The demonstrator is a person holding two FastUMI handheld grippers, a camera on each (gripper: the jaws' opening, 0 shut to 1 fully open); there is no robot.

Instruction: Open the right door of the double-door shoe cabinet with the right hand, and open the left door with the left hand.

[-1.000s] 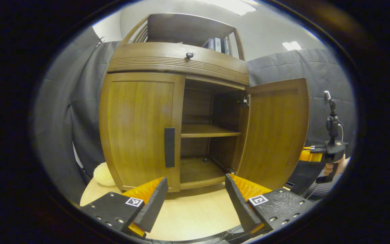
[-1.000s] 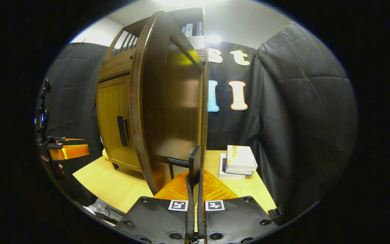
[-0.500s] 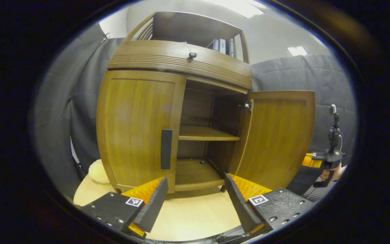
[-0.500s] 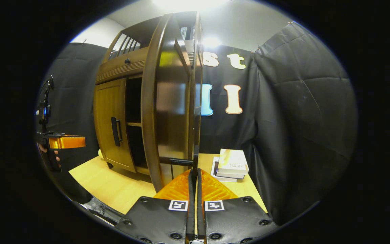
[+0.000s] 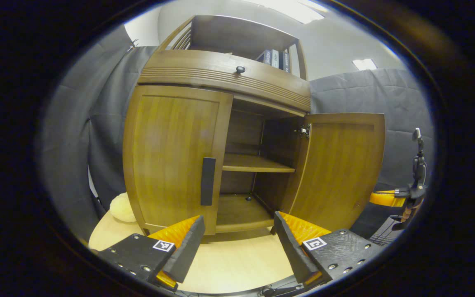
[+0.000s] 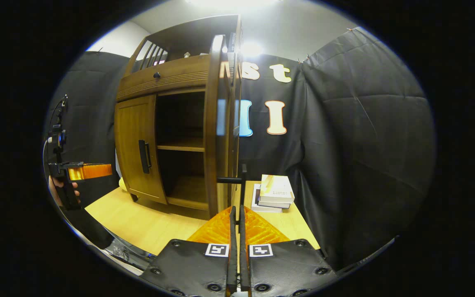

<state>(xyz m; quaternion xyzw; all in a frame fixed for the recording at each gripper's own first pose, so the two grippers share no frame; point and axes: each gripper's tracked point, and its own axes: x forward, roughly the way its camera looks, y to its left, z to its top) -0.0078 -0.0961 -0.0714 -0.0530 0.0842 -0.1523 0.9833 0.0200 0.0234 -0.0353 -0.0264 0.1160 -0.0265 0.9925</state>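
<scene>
The wooden shoe cabinet (image 5: 221,78) stands on a light table. Its left door (image 5: 171,156) is closed, with a dark vertical handle (image 5: 208,181) at its inner edge. My left gripper (image 5: 237,222) hovers open, low in front of the cabinet, a little short of that handle. The right door (image 5: 340,165) is swung wide, baring two shelves (image 5: 254,163). In the right gripper view that door (image 6: 217,123) stands edge-on, and my right gripper (image 6: 236,209) is shut on the lower end of its handle (image 6: 243,181). The left gripper (image 6: 89,171) also shows far left, held by a hand (image 6: 58,192).
A stack of books (image 6: 276,192) lies on the table (image 6: 146,222) to the right of the open door. A pale yellow soft thing (image 5: 120,208) sits by the cabinet's left foot. More books (image 5: 274,57) stand on the top shelf. Black cloth walls close in.
The right door has swung further open with my right gripper on its handle; the cabinet's inside now shows in the right gripper view. The left gripper stayed open and shifted only slightly.
</scene>
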